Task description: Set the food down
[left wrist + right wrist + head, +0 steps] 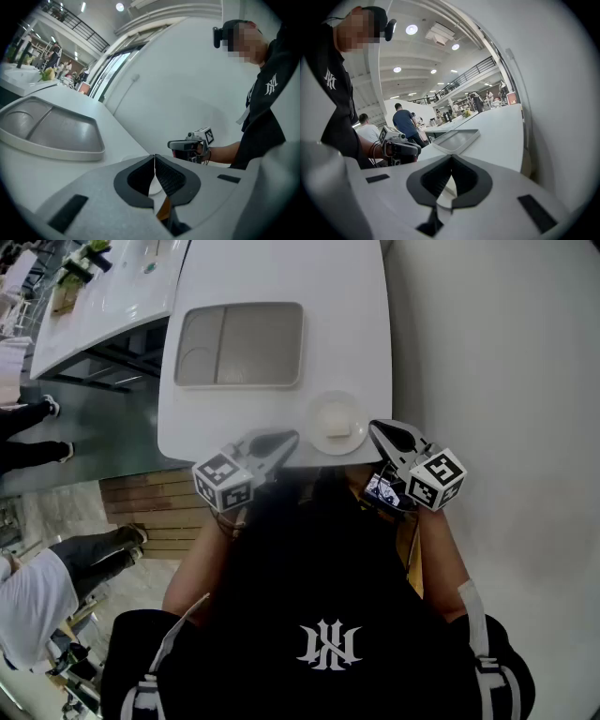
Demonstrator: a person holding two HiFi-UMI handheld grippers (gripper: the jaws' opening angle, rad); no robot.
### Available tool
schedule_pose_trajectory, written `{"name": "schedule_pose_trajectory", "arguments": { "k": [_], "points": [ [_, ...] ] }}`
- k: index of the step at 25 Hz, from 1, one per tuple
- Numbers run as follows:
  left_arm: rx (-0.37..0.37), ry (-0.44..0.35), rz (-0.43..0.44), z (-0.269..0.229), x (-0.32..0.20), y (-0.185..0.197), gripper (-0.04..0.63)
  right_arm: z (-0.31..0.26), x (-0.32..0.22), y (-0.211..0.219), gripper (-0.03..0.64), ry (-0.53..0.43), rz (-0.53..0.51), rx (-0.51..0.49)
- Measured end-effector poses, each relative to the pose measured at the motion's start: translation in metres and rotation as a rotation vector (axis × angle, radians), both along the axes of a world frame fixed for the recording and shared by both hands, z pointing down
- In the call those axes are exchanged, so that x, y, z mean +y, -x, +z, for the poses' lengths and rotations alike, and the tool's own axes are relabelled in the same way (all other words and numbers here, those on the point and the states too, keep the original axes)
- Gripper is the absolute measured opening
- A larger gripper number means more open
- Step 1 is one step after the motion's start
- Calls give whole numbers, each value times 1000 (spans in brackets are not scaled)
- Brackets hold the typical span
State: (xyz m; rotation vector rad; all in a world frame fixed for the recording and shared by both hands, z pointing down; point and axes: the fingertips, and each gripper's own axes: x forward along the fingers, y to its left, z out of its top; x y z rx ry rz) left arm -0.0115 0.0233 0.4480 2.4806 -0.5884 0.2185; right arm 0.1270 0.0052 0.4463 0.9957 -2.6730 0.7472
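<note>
A small round white plate (335,420) sits at the near edge of the white table (281,277), with a pale piece of food (338,430) lying on it. My left gripper (291,437) hovers just left of the plate, jaws shut with nothing between them. My right gripper (375,429) is just right of the plate, also shut and holding nothing. In the left gripper view the shut jaws (154,161) point across the table toward the right gripper (190,145). In the right gripper view the shut jaws (451,161) face the left gripper (399,147).
A grey compartment tray (240,344) lies farther back on the table, also seen as the tray (51,129) and the tray (457,139). A pale wall (497,362) runs along the table's right side. People stand on the floor at left (37,427).
</note>
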Motion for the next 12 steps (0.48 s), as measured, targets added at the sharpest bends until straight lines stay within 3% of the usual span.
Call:
{"name": "schedule_pose_trajectory", "arguments": {
  "k": [9,12],
  "points": [
    [-21,24,-2,7,0,-13,6,9,-5,-14,3,12,4,0],
    [-59,111,-3,22,-2,-13,6,27,-8,-19,5,158,-8,-34]
  ]
}}
